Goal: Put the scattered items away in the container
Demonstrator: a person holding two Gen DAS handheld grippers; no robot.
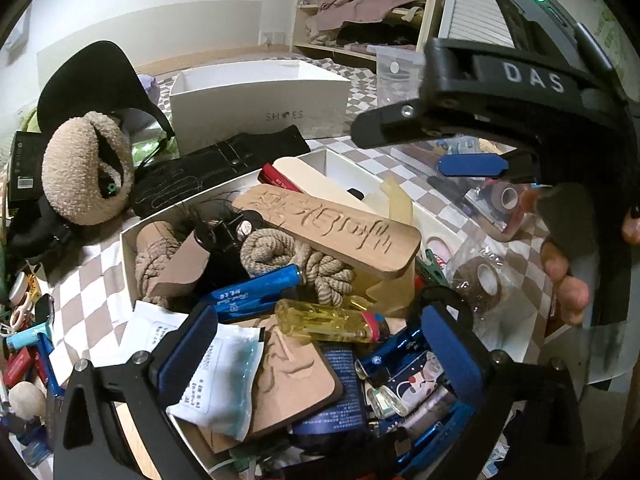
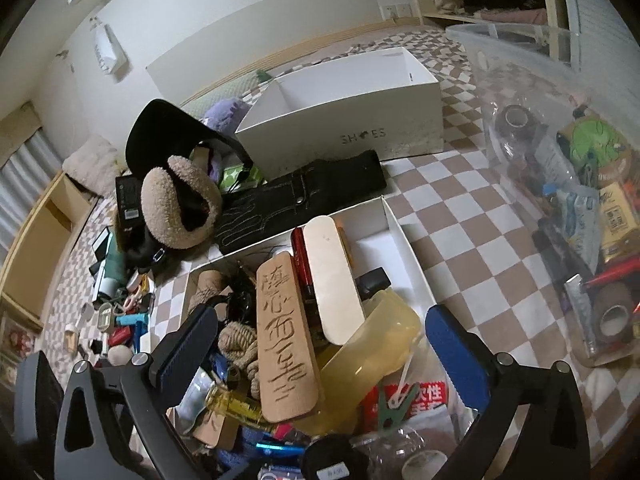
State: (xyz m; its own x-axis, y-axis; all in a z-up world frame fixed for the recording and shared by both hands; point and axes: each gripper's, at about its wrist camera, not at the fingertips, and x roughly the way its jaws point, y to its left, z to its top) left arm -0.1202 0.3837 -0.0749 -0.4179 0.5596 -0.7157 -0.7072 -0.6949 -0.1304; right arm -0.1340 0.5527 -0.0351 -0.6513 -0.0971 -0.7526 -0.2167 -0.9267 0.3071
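Observation:
A shallow white box [image 1: 129, 245] on the checkered cloth is heaped with items: a carved wooden plaque [image 1: 332, 228], coiled rope [image 1: 280, 252], a clear yellow lighter [image 1: 328, 322], blue tubes and packets. My left gripper [image 1: 320, 346] hangs open over this heap, its blue pads wide apart and pressing on nothing. In the right wrist view the same box [image 2: 404, 236] lies below my right gripper [image 2: 324, 348], which is also open above the plaque [image 2: 286, 340] and a yellow translucent piece [image 2: 372, 344]. The right gripper [image 1: 404, 150] also shows empty at the left wrist view's upper right, held by a hand [image 1: 568, 276].
A tall white SHOES box [image 2: 348, 112] stands behind, with black denim [image 2: 304, 196], fuzzy earmuffs [image 2: 180, 208] and a black cap [image 2: 160, 140] beside it. Small scattered items [image 2: 120, 316] lie at the left. A clear plastic bin [image 2: 520, 92] with goods stands at the right.

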